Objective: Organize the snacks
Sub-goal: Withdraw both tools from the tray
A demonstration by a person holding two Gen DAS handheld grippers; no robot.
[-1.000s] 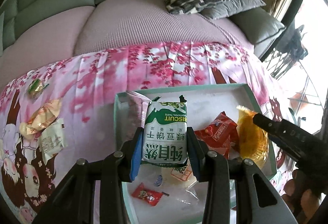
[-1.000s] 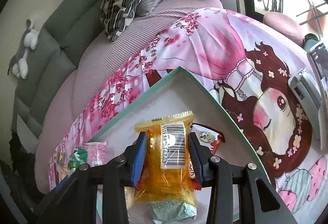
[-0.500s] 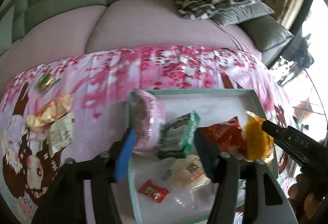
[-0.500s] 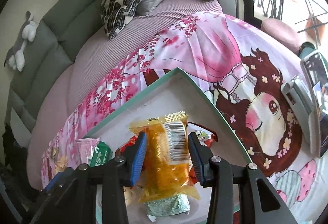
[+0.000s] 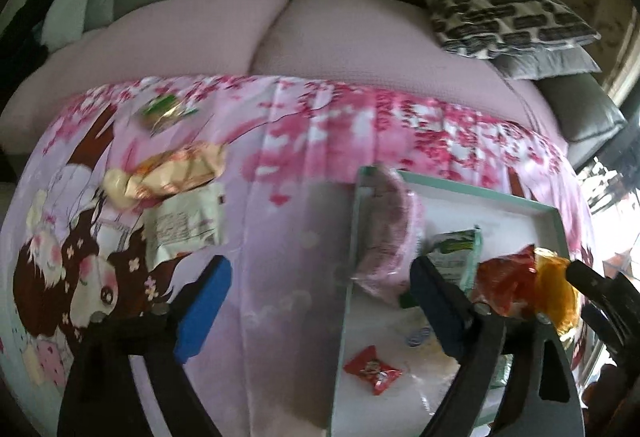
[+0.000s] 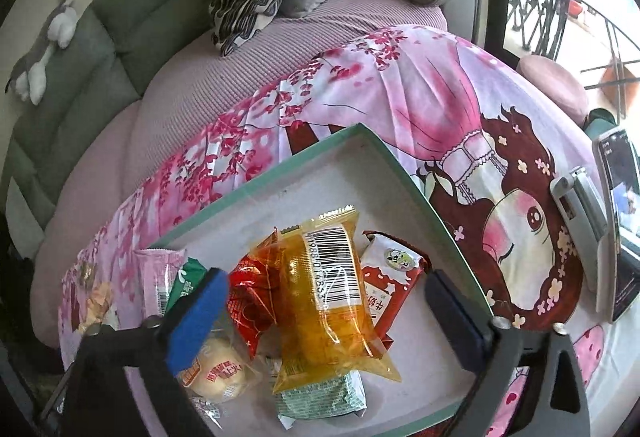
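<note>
From your left wrist camera, your left gripper has just been opening and now stands spread wide with nothing pinched; only bare pink cloth and the near rim of the teal-edged box lie between its jaws. The green biscuit pack leans inside the box beside the pink packet, which sags over that rim. A small red candy lies on the box floor. Three snacks wait on the cloth to the left: a green-gold sweet, an orange-wrapped bun and a white packet. The view is smeared, so aim carefully before you close on any of them. The pink packet could slide out over the rim if your right finger brushes it as you swing away.

From your right wrist camera, your right gripper has also just been opening; its jaws are spread well clear of the yellow packet, which rests on top of the pile, over a red wrapper, a red-and-white pack and a green-printed pack. A round yellow bun sits under your blue pad. The yellow packet is perched, not flat, so a lift with a finger catching its crimped edge could drag it off the heap. A phone on a stand is at the right; a wide swing that way could knock it.
</note>
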